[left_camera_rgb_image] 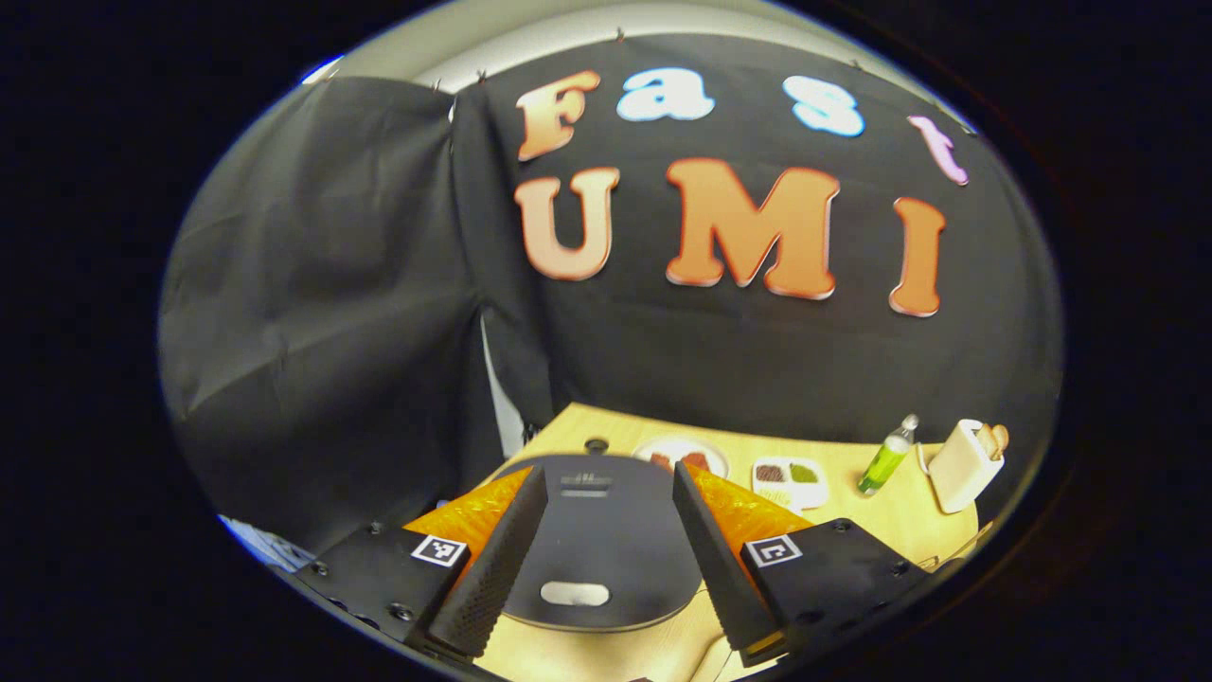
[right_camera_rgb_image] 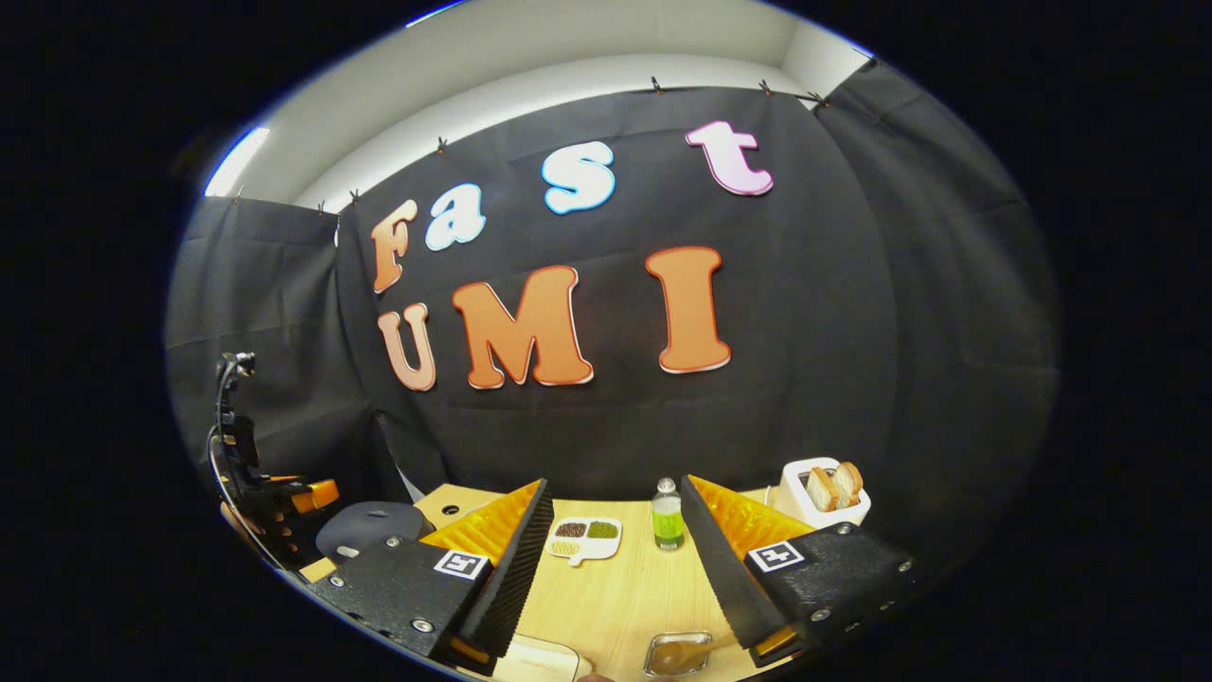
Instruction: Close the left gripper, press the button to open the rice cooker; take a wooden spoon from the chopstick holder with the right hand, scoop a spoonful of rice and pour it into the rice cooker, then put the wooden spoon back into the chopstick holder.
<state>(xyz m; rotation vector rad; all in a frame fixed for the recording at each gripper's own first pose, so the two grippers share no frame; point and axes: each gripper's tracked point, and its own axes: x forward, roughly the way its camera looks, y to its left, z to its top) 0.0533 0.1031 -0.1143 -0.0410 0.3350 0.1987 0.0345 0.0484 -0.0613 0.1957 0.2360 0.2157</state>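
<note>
Rice cooker (left_camera_rgb_image: 606, 540): dark grey lid, silver button (left_camera_rgb_image: 575, 594). Table (right_camera_rgb_image: 625, 597): pale wood grain. Ahead of right gripper (right_camera_rgb_image: 611, 568): bottle (right_camera_rgb_image: 668, 519) green liquid; white divided dish (right_camera_rgb_image: 585, 538), brown and green fillings. Toaster (right_camera_rgb_image: 816, 497) white, bread golden-brown.

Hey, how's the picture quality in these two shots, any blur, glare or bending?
Left gripper view: strong fisheye bending, rice cooker sharp, soft sheen on its button, table evenly lit. Right gripper view: same bending, bright ceiling glare upper left, toaster and green bottle small but clear.
</note>
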